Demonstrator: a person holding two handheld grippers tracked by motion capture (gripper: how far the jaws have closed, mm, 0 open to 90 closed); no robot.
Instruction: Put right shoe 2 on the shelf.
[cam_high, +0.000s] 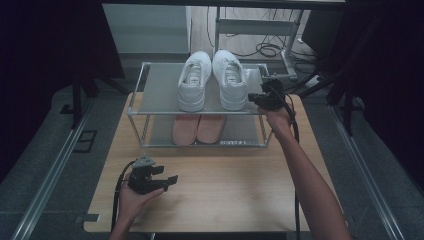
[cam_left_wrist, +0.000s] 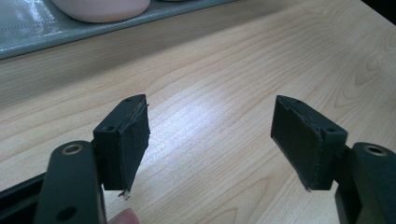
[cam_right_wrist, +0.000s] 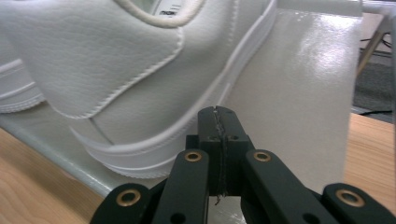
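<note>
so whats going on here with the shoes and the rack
A person works at a wooden table with a gripper in each hand. The right gripper, jaws shut and empty, is at the heel of the right-hand white sneaker on the top shelf of a small metal shoe rack, beside its twin. The left gripper rests open over the table. A pink pair sits on the lower shelf.

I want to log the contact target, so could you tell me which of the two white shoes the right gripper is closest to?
The white sneaker on the right of the top shelf; the right gripper, shut, sits beside its heel, while the left-hand white sneaker lies beyond it.
</note>
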